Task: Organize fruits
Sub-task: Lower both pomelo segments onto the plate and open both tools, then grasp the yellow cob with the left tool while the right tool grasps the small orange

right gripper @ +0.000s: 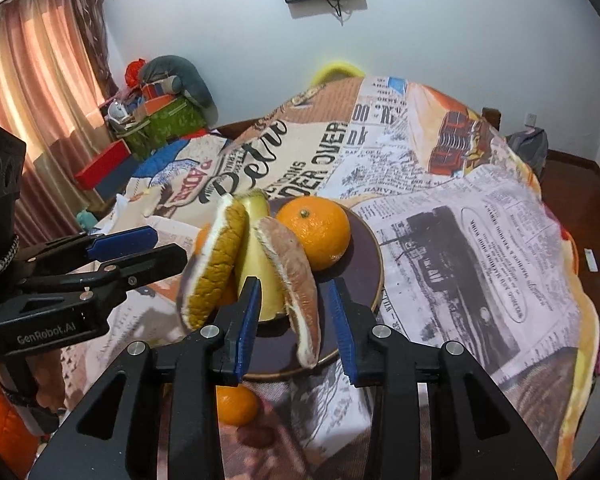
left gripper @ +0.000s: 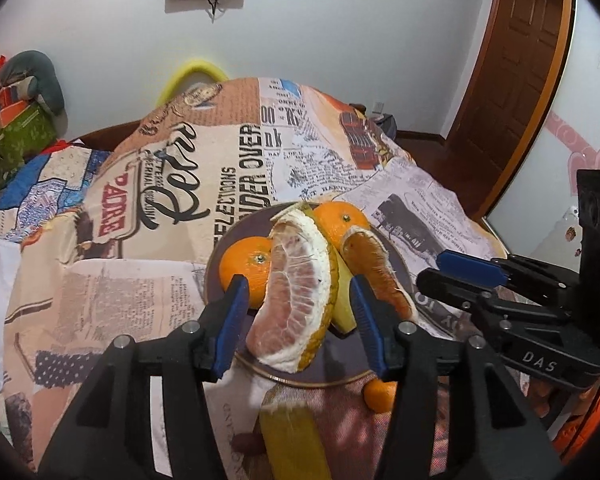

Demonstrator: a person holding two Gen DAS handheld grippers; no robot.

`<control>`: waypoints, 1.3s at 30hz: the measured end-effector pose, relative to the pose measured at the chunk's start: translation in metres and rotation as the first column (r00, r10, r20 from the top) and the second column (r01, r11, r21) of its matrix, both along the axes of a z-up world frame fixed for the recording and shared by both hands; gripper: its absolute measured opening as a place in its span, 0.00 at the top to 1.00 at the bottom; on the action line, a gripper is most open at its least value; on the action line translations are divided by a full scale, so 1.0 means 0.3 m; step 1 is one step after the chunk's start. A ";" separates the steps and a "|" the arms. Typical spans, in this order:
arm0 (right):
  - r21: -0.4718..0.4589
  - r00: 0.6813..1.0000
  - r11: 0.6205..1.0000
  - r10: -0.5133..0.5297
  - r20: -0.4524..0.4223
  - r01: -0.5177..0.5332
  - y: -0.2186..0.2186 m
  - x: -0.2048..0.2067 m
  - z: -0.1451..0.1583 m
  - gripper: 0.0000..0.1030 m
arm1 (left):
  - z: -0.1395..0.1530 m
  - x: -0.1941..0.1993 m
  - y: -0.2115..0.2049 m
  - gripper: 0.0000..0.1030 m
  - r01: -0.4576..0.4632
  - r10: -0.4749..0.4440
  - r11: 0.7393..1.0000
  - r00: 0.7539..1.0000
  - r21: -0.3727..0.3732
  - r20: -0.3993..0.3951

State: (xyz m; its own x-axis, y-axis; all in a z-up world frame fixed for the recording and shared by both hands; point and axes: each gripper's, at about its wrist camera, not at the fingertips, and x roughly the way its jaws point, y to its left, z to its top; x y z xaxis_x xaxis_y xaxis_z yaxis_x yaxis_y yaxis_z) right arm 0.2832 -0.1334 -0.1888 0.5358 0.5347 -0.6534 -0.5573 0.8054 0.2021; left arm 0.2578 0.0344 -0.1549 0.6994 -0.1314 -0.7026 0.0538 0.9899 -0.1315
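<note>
Fruits gathered on a dark plate, both grippers released.

Two oranges (left gripper: 247, 268) and (right gripper: 315, 231), two pomelo segments and a pale yellow peel piece (right gripper: 260, 256) are kept together on the plate (right gripper: 370, 264), which rests on a newspaper-print cloth (right gripper: 480, 240). The large pomelo segment (left gripper: 296, 292) is framed by the left gripper (left gripper: 298, 320), whose jaws are spread wide and grasp nothing. The second pomelo segment (right gripper: 296, 288) is framed likewise by the right gripper (right gripper: 294, 324), also released. A small orange (right gripper: 236, 404) and a yellow peel strip (left gripper: 292, 440) are seen off the plate, near its front rim, so the sorting is judged unfinished.
</note>
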 end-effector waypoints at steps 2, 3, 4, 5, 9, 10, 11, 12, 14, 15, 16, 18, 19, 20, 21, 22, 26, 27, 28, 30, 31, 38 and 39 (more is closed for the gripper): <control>0.002 1.000 1.000 -0.003 0.019 0.003 -0.006 -0.027 0.024 0.67 | 0.023 -0.026 0.002 0.50 -0.004 0.003 1.000 1.000 0.003 0.012; 0.004 1.000 1.000 -0.005 0.030 0.005 -0.009 -0.046 0.039 0.66 | 0.038 -0.046 0.004 0.50 -0.005 0.005 1.000 1.000 0.003 0.021; 0.006 0.999 1.000 -0.005 0.037 0.005 -0.012 -0.056 0.048 0.66 | 0.049 -0.059 0.004 0.50 -0.006 0.006 1.000 1.000 0.003 0.027; 0.008 0.999 1.000 -0.006 0.044 0.006 -0.014 -0.068 0.059 0.66 | 0.058 -0.072 0.004 0.50 -0.008 0.008 1.000 0.999 0.004 0.033; 0.009 0.997 1.000 -0.008 0.081 0.008 -0.023 -0.125 0.102 0.65 | 0.096 -0.135 0.012 0.49 -0.018 0.018 1.000 0.998 0.001 0.056; 0.008 0.996 1.000 -0.008 0.088 0.008 -0.024 -0.134 0.109 0.65 | 0.104 -0.150 0.014 0.49 -0.020 0.020 1.000 0.998 -0.001 0.061; 0.008 0.995 1.000 -0.008 0.095 0.007 -0.026 -0.145 0.115 0.63 | 0.107 -0.162 0.016 0.49 -0.022 0.022 1.000 0.998 -0.002 0.063; 0.008 0.994 1.000 -0.006 0.105 0.005 -0.026 -0.161 0.123 0.61 | 0.110 -0.178 0.018 0.49 -0.022 0.023 1.000 0.998 -0.005 0.062; 0.007 0.993 1.000 -0.003 0.117 0.002 -0.026 -0.179 0.130 0.59 | 0.107 -0.195 0.019 0.46 -0.025 0.025 1.000 0.998 -0.013 0.054; 0.006 0.993 1.000 -0.001 0.120 0.000 -0.026 -0.190 0.132 0.58 | 0.101 -0.205 0.021 0.46 -0.026 0.027 1.000 0.999 -0.018 0.044; 0.002 0.992 1.000 0.002 0.123 -0.003 -0.028 -0.202 0.132 0.58 | 0.093 -0.213 0.021 0.46 -0.028 0.028 0.999 0.999 -0.018 0.036; -0.010 0.992 1.000 0.007 0.126 -0.006 -0.027 -0.219 0.127 0.57 | 0.078 -0.221 0.017 0.46 -0.034 0.035 0.999 0.999 -0.015 0.020; -0.016 0.992 1.000 0.008 0.127 -0.006 -0.028 -0.226 0.123 0.57 | 0.066 -0.226 0.019 0.46 -0.039 0.039 0.999 0.999 -0.017 0.009; -0.023 0.992 1.000 0.011 0.127 -0.008 -0.028 -0.234 0.118 0.57 | 0.055 -0.230 0.020 0.46 -0.041 0.041 0.999 0.999 -0.022 -0.001; -0.029 0.992 1.000 0.013 0.125 -0.009 -0.028 -0.240 0.112 0.57 | 0.042 -0.233 0.021 0.46 -0.041 0.041 0.999 0.999 -0.029 -0.015; -0.035 0.992 0.999 0.015 0.122 -0.010 -0.026 -0.247 0.104 0.57 | 0.028 -0.237 0.022 0.46 -0.042 0.041 0.998 0.999 -0.035 -0.029; -0.049 0.995 0.999 0.019 0.101 -0.015 -0.026 -0.265 0.069 0.56 | -0.022 -0.256 0.017 0.46 -0.036 0.034 0.999 0.997 -0.032 -0.065; -0.052 0.995 0.999 0.021 0.095 -0.016 -0.025 -0.268 0.059 0.56 | -0.036 -0.259 0.014 0.46 -0.035 0.033 0.999 0.997 -0.028 -0.075; -0.058 0.996 0.998 0.022 0.087 -0.017 -0.022 -0.272 0.047 0.56 | -0.049 -0.263 0.011 0.46 -0.035 0.033 0.999 0.996 -0.023 -0.084; -0.066 0.997 0.998 0.023 0.075 -0.019 -0.018 -0.276 0.028 0.56 | -0.080 -0.264 0.003 0.46 -0.028 0.027 1.000 0.994 -0.011 -0.107; -0.069 0.998 0.997 0.025 0.066 -0.020 -0.017 -0.275 0.017 0.56 | -0.092 -0.265 0.000 0.46 -0.024 0.023 1.000 0.993 -0.009 -0.116; -0.086 0.999 0.996 0.030 0.023 -0.028 -0.013 -0.266 -0.042 0.56 | -0.183 -0.245 -0.019 0.46 -0.006 0.003 1.000 0.981 -0.019 -0.192; -0.089 0.999 0.996 0.031 0.017 -0.029 -0.012 -0.264 -0.050 0.56 | -0.193 -0.243 -0.024 0.46 -0.003 -0.001 1.000 0.980 -0.018 -0.198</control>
State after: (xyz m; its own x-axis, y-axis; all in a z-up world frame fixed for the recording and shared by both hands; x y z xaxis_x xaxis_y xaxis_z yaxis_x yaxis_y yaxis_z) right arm 0.2041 -0.1369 -0.2038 0.5328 0.4914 -0.6889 -0.5847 0.8023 0.1200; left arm 0.1849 0.0273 -0.2127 0.5470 -0.1443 -0.8246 0.0238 0.9873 -0.1571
